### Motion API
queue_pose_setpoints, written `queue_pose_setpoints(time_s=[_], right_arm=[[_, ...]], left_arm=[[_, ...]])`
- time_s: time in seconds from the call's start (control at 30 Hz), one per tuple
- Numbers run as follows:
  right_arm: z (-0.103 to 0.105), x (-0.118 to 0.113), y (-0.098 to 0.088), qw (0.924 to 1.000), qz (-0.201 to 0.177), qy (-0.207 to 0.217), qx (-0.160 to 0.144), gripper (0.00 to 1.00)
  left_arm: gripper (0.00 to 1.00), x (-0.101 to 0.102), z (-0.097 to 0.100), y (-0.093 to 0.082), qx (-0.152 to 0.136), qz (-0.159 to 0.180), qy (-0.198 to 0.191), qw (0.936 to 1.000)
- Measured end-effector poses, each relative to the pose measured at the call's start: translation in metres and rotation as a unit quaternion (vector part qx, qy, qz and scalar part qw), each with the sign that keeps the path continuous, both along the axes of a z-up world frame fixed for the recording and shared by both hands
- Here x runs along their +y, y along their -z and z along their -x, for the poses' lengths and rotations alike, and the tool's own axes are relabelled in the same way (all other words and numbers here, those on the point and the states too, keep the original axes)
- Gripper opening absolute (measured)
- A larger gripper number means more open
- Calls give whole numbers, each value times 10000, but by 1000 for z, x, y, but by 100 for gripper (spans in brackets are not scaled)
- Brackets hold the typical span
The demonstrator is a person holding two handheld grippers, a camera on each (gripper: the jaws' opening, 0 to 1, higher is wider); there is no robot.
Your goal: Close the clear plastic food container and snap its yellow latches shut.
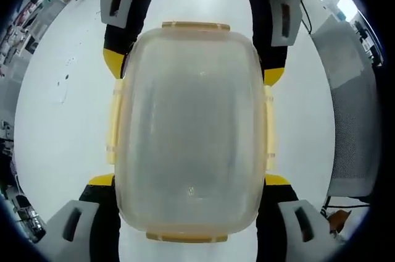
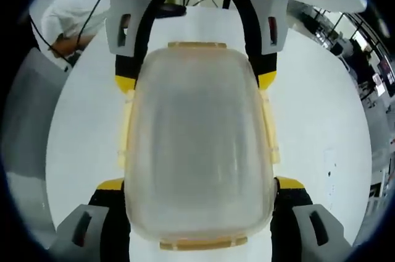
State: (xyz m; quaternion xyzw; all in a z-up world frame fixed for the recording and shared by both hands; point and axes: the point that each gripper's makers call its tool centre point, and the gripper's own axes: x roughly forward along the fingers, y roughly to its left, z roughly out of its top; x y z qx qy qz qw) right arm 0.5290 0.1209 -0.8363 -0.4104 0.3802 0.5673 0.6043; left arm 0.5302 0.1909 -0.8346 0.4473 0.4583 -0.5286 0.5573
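Left gripper view: both grippers (image 1: pixel 191 181) (image 2: pixel 200 185) clamp the cloudy, rounded plastic container (image 1: pixel 191 126) from opposite ends, above a smooth white table (image 1: pixel 62 120); yellow latches (image 1: pixel 113 123) line its sides.

The left gripper view looks steeply down at the white desk (image 1: pixel 55 120) from close range, with the clear container (image 1: pixel 191 132) centred between its own fingers (image 1: pixel 102 181) at the bottom and the opposing gripper's fingers (image 1: pixel 114 61) at the top. The right gripper view faces the same container (image 2: pixel 197 144) from the opposite end, equally near, with a person (image 2: pixel 74 15) at its upper left. Both views share the container, the surrounding desk (image 2: pixel 321 132) and each other's fingers (image 2: pixel 266 80).
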Motion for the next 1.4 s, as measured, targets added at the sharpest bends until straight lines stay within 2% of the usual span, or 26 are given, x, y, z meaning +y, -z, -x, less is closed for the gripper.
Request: queue_pose_setpoints(time_s=[0.4,0.7,0.8,0.9,1.2,1.4], right_arm=[[1,-1,0,10000,84,3,-7,97],[4,-2,-1,10000,5,-72,17,97],[5,-2,-4,9999,-108,-90,3,97],[6,0,-8,9995,-274,40,123,100],[3,-2,-15,9992,-387,97,61,100],[3,-1,-18,9978,-627,200,47,100]], left_arm=[[94,-1,0,-1,-32,108,20,9999],[95,-1,5,0,-115,84,116,9998],[99,-1,6,0,-89,100,130,9998],[99,-7,6,-5,-37,281,14,9996],[99,-5,10,-9,-63,220,74,9997],[99,-1,7,-10,-92,321,-206,9992]])
